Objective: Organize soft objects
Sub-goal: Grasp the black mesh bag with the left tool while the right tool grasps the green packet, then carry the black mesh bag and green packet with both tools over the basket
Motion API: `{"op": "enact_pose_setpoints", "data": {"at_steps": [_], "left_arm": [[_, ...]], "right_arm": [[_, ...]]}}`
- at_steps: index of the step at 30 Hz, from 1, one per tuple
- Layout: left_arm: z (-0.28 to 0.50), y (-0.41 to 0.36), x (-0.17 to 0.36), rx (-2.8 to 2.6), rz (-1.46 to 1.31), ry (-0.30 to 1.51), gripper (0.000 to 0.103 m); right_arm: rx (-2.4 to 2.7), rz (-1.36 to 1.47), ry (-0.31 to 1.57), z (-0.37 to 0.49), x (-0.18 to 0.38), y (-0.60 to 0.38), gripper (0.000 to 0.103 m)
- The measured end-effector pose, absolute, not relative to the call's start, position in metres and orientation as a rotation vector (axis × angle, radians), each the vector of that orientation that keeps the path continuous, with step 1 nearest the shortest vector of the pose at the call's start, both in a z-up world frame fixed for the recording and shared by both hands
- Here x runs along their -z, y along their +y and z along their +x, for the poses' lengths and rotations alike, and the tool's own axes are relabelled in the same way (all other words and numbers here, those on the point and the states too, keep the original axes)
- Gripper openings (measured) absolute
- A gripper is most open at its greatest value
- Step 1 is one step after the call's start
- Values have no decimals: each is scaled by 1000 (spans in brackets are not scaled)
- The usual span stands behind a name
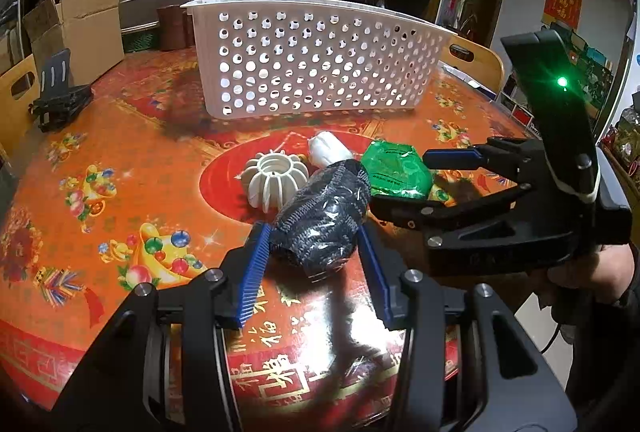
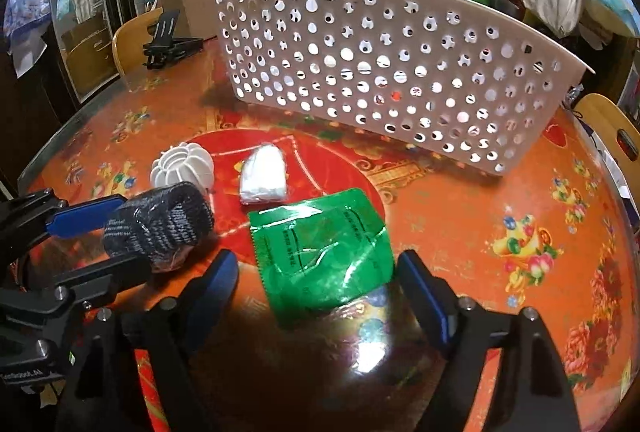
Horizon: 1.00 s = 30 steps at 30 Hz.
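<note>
A dark knitted bundle wrapped in clear plastic (image 1: 324, 216) lies on the table between the blue pads of my left gripper (image 1: 314, 244), whose jaws stand open around it; it also shows in the right wrist view (image 2: 160, 228). A green plastic packet (image 2: 320, 252) lies between the wide-open fingers of my right gripper (image 2: 316, 264); the left wrist view shows it (image 1: 396, 168) beside that gripper (image 1: 400, 184). A white wrapped soft packet (image 2: 264, 174) and a white ribbed ball (image 2: 182, 166) lie just beyond. A white perforated basket (image 1: 312, 64) stands at the back.
The round table has a glossy red and orange cloth (image 2: 500, 232). A black phone stand (image 1: 60, 96) sits at the far left edge. Cardboard boxes (image 1: 76, 28), stacked containers and bags crowd behind the table. Wooden chair backs (image 2: 612, 128) stand at the rim.
</note>
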<state>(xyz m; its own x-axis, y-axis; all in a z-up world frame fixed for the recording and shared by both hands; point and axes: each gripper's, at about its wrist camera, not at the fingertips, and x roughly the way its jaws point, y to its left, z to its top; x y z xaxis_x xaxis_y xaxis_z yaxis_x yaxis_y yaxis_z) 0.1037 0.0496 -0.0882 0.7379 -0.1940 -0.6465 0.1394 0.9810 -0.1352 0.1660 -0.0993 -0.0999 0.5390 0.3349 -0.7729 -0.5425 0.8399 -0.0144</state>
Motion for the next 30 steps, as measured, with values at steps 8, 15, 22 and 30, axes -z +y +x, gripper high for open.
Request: {"op": "enact_pose_setpoints", "data": {"at_steps": [8, 15, 22, 30], "left_arm": [[104, 50, 89, 185, -83, 721, 43], [103, 50, 90, 182, -92, 711, 43], [95, 43, 84, 197, -77, 682, 43], [87, 38, 72, 191, -63, 656, 43]], "right_arm": [[-531, -256, 801, 156, 98, -106, 46], [-547, -186, 776, 144, 97, -126, 44], [-538, -129, 745, 132, 89, -144, 44], [-542, -72, 709, 122, 76, -158, 44]]}}
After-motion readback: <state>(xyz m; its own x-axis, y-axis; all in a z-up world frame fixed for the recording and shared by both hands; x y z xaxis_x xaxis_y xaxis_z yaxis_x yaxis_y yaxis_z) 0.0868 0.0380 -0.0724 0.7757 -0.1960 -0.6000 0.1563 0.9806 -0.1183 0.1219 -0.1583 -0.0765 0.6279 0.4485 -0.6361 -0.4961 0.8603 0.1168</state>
